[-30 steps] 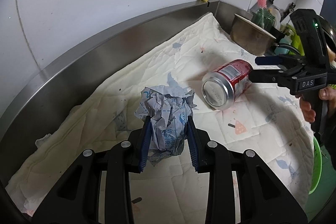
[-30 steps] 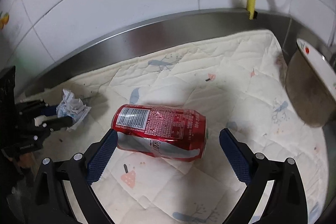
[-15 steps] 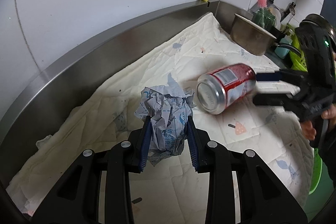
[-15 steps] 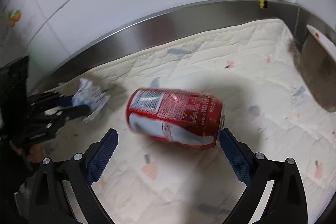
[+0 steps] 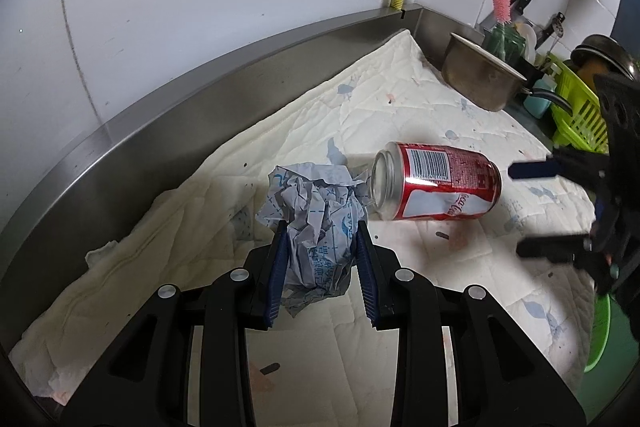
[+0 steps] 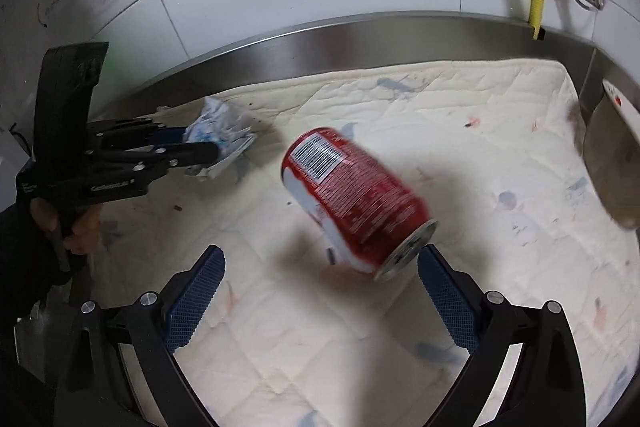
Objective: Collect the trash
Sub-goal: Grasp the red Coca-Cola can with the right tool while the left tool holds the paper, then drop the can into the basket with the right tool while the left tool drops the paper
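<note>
A quilted white mat [image 5: 420,131] covers my steel counter. On it, the red soda can [image 6: 356,201] lies just beyond my wide-spread right gripper [image 6: 320,267]. Further left, my left gripper [image 5: 322,231] pinches the crumpled paper wad [image 5: 316,223].

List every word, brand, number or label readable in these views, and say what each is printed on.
"Coca-Cola", in white script, only partly legible: on the red can.
Barcode and fine print on the can: too small and blurred to read.
Blue print on the crumpled paper held by the left gripper: not legible.
White lettering on the left gripper's body, seen from the right wrist: blurred.
Right gripper: no text.
</note>
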`<state>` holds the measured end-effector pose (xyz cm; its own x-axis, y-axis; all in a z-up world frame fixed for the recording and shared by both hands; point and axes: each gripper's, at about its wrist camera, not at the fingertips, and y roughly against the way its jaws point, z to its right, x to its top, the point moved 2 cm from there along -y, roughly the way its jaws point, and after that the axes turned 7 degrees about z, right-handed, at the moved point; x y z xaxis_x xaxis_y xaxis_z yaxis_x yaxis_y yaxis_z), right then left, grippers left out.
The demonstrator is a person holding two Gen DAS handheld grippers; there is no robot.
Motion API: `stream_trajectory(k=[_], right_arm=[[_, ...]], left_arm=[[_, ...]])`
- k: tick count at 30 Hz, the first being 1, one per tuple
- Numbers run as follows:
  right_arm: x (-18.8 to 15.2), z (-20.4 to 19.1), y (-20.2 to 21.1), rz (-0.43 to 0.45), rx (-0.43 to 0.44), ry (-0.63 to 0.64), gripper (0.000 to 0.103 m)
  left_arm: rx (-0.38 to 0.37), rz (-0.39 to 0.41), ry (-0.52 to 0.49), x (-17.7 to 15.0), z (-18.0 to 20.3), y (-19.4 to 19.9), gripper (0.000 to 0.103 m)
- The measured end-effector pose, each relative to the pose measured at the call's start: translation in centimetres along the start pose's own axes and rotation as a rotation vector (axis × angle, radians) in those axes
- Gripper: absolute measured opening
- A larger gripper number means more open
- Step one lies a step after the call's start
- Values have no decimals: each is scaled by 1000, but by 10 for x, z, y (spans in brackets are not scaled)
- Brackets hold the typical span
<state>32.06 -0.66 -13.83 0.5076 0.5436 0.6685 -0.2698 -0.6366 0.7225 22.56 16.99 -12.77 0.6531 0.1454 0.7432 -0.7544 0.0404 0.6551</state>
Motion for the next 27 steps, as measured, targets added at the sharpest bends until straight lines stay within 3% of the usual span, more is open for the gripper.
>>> stream_trajectory(k=[4,7,14,17,18,22,27], right_arm=[[17,7,-17,-41,-1,54,94],[25,8,-40,-120,-14,131,94],[26,2,-76,-242,-29,275,93],[29,1,-83,-254,-49,302,82],[29,2,-84,-256,-55,297,75],[28,1,-79,-249,-58,274,73],[15,2,-49,-186,-28,110,72]], left_arm=[[0,-2,9,-3,-2,-1,32],[0,-7,15,-4,-2,-3,32],[4,-12,20,-6,-4,-3,32],[4,-13,26,-6,-6,-3,32],[4,-13,25,-6,-5,-4,32],[3,-15,19,-5,-2,-5,32],[-13,-2,18,-3,3,3,32]])
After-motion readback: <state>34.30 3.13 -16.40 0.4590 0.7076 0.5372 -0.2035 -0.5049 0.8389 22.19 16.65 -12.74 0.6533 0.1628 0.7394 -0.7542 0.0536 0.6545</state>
